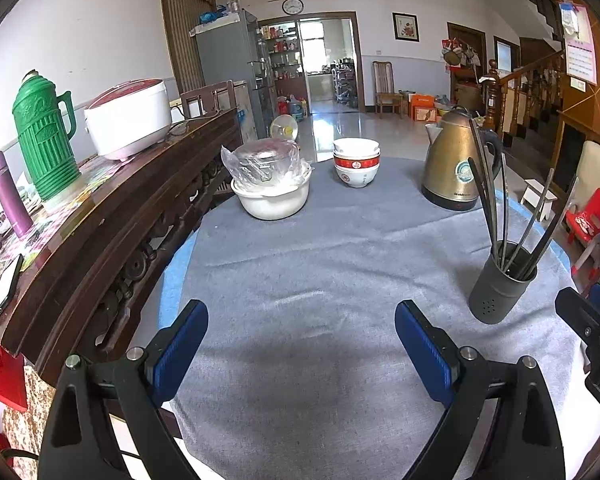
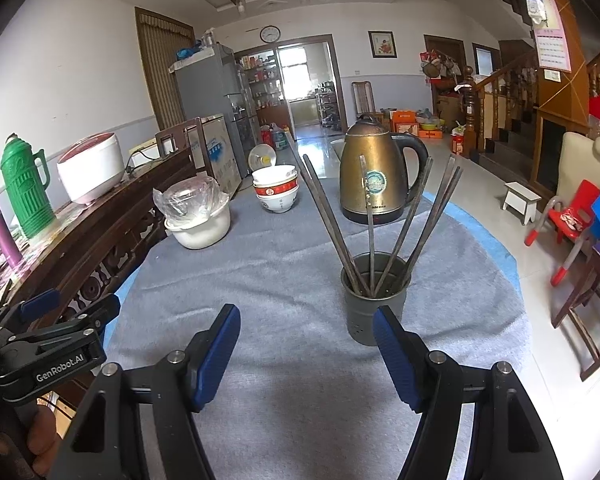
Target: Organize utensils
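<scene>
A dark grey utensil holder [image 1: 500, 284] [image 2: 374, 300] stands on the grey cloth at the right of the table. Several dark chopsticks [image 1: 488, 184] [image 2: 370, 224] stand in it, fanned out. My left gripper [image 1: 300, 344] is open and empty, low over the cloth, left of the holder. My right gripper [image 2: 306, 354] is open and empty, just in front of the holder, which sits by its right finger [image 2: 396, 356]. The left gripper also shows in the right wrist view [image 2: 56, 320] at the left edge. The right gripper's body shows at the right edge of the left wrist view [image 1: 592, 328].
A brass kettle [image 1: 456, 164] [image 2: 374, 172], stacked white bowls [image 1: 356, 162] [image 2: 276, 188] and a white basin with a bagged pot [image 1: 272, 184] [image 2: 198, 216] stand at the table's far side. A wooden sideboard [image 1: 112, 208] with a green thermos [image 1: 44, 140] and rice cooker [image 1: 128, 122] runs along the left.
</scene>
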The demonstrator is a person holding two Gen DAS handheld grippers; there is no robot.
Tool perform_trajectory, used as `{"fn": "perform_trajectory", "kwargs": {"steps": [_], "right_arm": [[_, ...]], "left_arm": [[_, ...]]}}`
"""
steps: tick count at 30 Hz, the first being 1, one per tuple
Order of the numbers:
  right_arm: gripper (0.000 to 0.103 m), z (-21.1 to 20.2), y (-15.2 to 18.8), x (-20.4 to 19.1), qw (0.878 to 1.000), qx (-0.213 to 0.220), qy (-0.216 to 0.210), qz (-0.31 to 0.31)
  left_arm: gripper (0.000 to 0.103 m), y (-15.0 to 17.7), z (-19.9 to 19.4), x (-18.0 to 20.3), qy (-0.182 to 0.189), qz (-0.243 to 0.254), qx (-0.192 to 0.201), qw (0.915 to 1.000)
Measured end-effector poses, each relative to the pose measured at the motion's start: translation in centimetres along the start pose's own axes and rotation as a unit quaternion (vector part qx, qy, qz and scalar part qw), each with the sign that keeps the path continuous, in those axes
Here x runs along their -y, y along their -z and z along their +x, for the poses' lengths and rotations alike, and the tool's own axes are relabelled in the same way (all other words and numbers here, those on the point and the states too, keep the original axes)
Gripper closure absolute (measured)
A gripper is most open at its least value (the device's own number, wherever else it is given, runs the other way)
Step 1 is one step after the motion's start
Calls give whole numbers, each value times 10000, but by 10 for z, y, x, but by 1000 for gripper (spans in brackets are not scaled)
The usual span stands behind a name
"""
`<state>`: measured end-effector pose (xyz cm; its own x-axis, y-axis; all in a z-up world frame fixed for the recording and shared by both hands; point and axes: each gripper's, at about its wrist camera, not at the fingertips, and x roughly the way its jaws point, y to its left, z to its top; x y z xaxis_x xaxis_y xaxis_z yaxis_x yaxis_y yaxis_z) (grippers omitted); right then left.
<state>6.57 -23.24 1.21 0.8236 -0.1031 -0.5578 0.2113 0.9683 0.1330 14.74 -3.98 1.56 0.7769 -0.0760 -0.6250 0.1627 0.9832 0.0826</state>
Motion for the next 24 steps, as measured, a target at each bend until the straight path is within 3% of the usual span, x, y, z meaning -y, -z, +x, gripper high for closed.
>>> {"fn": "perform_trajectory", "kwargs": {"steps": [24], "right_arm": [[31,16,-4,-11,9998,87,18,-153]], "left_arm": [[8,-3,-2,-5,-65,-29,8,10000]]}}
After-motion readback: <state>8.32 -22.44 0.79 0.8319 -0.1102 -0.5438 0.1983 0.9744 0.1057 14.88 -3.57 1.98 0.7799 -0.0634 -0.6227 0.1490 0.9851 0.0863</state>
